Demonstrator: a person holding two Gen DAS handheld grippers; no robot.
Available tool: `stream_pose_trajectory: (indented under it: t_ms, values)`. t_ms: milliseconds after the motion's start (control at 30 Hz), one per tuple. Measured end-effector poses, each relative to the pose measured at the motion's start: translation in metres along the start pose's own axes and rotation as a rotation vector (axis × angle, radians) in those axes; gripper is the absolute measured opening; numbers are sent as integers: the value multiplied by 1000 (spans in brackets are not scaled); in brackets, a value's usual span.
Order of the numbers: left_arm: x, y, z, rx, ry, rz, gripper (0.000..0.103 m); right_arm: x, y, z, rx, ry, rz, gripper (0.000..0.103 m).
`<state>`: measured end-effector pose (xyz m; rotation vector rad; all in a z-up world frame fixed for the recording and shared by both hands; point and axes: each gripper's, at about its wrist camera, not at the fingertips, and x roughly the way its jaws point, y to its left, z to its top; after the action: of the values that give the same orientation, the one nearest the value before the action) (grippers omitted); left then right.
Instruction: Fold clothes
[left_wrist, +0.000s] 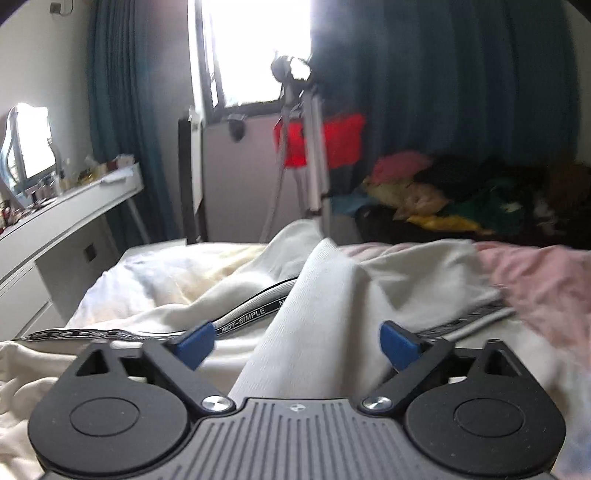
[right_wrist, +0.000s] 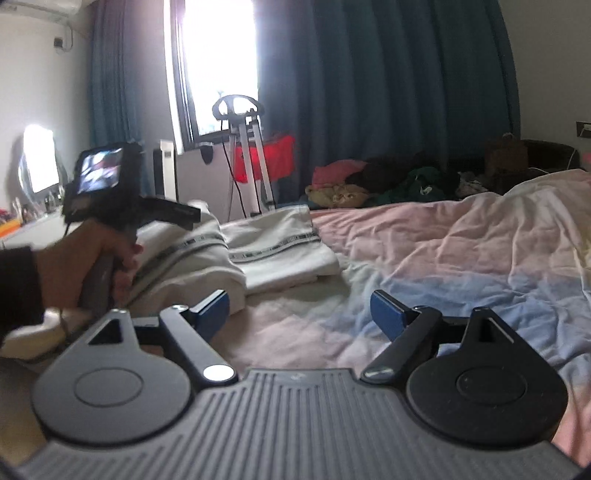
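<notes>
Left gripper (left_wrist: 297, 343): I see its jaws spread wide, a raised ridge of the white trousers (left_wrist: 325, 314) running between the blue pads (left_wrist: 195, 341) without either pad pressing on it.
Right gripper (right_wrist: 299, 315): my jaws stand apart over bare bedsheet (right_wrist: 461, 258), nothing between them.
Trousers: crumpled on the bed's left part, a black lettered stripe (left_wrist: 251, 317) along the leg; the far end lies flatter.
Hand (right_wrist: 92, 258): I see it gripping the left tool's handle, dark sleeve (right_wrist: 16, 288) at the wrist.
Background: tripod (right_wrist: 247, 158) by the window, a clothes heap (right_wrist: 388, 181) beyond the bed.
</notes>
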<state>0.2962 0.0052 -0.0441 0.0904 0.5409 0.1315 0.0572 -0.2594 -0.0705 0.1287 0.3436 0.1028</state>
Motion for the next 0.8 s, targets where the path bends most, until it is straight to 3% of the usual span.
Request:
stream_pose_trajectory:
  t_ms: [67, 133, 167, 200, 267, 367, 400, 500, 667, 800]
  values:
    - [29, -7, 8, -5, 34, 20, 67, 12, -3, -6, -11, 18, -6, 82]
    - [33, -12, 11, 15, 22, -8, 31, 26, -13, -10, 39, 51, 3, 77]
    - [27, -15, 13, 35, 6, -15, 22, 33, -18, -12, 65, 68, 8, 72]
    - [21, -17, 14, 55, -11, -22, 7, 38, -20, -13, 87, 78, 10, 69]
    - [-4, -19, 14, 71, -55, -50, 3, 47, -23, -13, 116, 93, 11, 55]
    - [-61, -20, 8, 126, -146, -80, 3, 51, -23, -14, 138, 100, 13, 43]
    - [-82, -20, 4, 152, -174, -92, 3, 49, -23, -14, 146, 99, 20, 41]
    - [-144, -6, -15, 106, -189, -153, 3, 35, -19, -11, 153, 74, 45, 37]
    - [-211, 19, -72, -18, -81, -261, 2, 7, -18, -3, 177, 54, 86, 36]
    - [-232, 28, -121, -27, 14, -257, 3, -15, -24, -2, 267, 67, 147, 36]
